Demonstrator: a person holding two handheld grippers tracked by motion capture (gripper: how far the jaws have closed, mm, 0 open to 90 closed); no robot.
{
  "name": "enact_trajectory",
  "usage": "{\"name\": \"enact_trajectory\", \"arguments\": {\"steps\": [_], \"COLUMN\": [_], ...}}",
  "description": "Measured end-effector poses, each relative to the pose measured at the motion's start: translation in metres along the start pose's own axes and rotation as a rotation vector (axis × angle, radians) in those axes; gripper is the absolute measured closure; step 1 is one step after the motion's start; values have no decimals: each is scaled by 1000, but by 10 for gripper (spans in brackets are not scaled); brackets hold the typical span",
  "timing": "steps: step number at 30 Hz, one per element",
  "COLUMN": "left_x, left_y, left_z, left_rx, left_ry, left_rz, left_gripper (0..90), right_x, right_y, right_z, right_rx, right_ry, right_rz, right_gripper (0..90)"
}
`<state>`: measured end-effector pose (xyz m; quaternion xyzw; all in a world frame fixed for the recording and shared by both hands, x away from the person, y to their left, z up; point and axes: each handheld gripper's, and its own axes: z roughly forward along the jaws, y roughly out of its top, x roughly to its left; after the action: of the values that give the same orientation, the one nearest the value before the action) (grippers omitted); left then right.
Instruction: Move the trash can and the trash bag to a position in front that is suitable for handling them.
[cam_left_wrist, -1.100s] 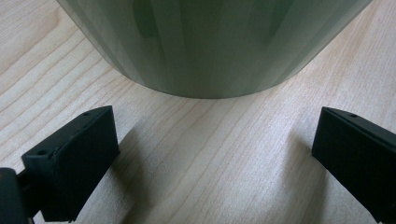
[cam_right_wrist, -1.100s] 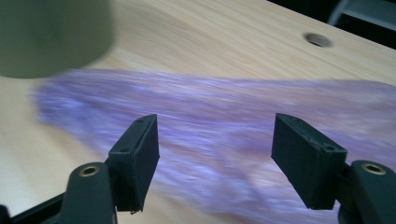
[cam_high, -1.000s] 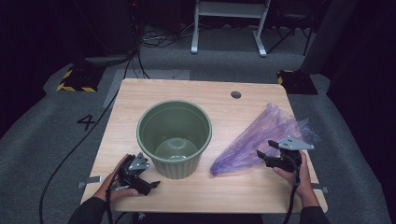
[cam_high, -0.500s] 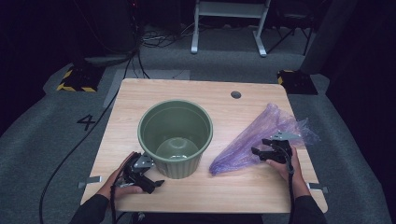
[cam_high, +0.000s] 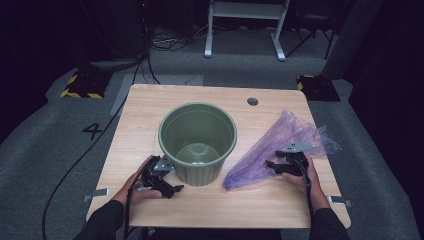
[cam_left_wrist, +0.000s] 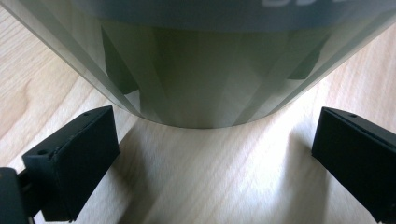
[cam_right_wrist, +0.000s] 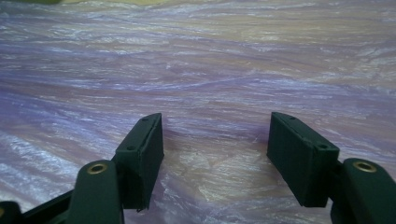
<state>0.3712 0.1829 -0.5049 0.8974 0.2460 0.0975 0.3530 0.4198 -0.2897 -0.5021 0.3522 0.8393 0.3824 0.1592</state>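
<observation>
A green plastic pot (cam_high: 197, 142) stands upright and empty in the middle of the wooden table (cam_high: 150, 107). My left gripper (cam_high: 172, 184) lies low at the pot's front left. It is open, its jaws wide on either side of the pot's base (cam_left_wrist: 201, 88) and clear of it. A crumpled purple plastic bag (cam_high: 272, 145) lies flat to the pot's right. My right gripper (cam_high: 272, 166) is down on the bag's near side. It is open and its jaws have just been closing, with bag film (cam_right_wrist: 215, 93) between the fingers (cam_right_wrist: 142, 151) but not pinched.
A round cable hole (cam_high: 252, 101) sits near the table's far edge. Small metal tabs (cam_high: 97, 192) stick out at the front corners. Beyond the table are a white stand (cam_high: 245, 25), floor cables and a yellow-black marker (cam_high: 80, 85).
My left gripper has slid right, up to the pot's base. My right gripper has sunk and shifted left onto the purple bag.
</observation>
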Motion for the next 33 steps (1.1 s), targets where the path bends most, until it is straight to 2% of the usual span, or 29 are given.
{"name": "enact_trajectory", "arguments": {"steps": [1, 8, 15, 22, 24, 25, 29, 33], "left_x": [0, 2, 2, 0, -1, -1, -2, -4], "left_y": [1, 10, 22, 35, 37, 38, 36, 32], "left_z": [1, 9, 20, 32, 35, 35, 34, 30], "left_rx": [2, -1, -2, -4, -5, -4, -5, -6], "left_ry": [-2, -11, -16, -23, -22, -27, -25, -27], "left_rz": [1, 6, 15, 17, 18, 19, 18, 24], "left_gripper": [3, 3, 3, 3, 3, 3, 3, 3], "right_x": [3, 12, 17, 18, 18, 18, 21, 31], "right_y": [-1, -2, -3, -5, -5, -4, 0, 7], "right_z": [0, -1, -3, -8, -12, -16, -22, -25], "right_rx": [-3, -1, 4, 14, 1, -23, -67, -102], "right_ry": [29, 94, 111, 104, 103, 92, 100, 103], "right_rz": [-27, -84, -103, -109, -105, -95, -77, -93], "right_gripper": [367, 365, 357, 314, 306, 294, 276, 255]}}
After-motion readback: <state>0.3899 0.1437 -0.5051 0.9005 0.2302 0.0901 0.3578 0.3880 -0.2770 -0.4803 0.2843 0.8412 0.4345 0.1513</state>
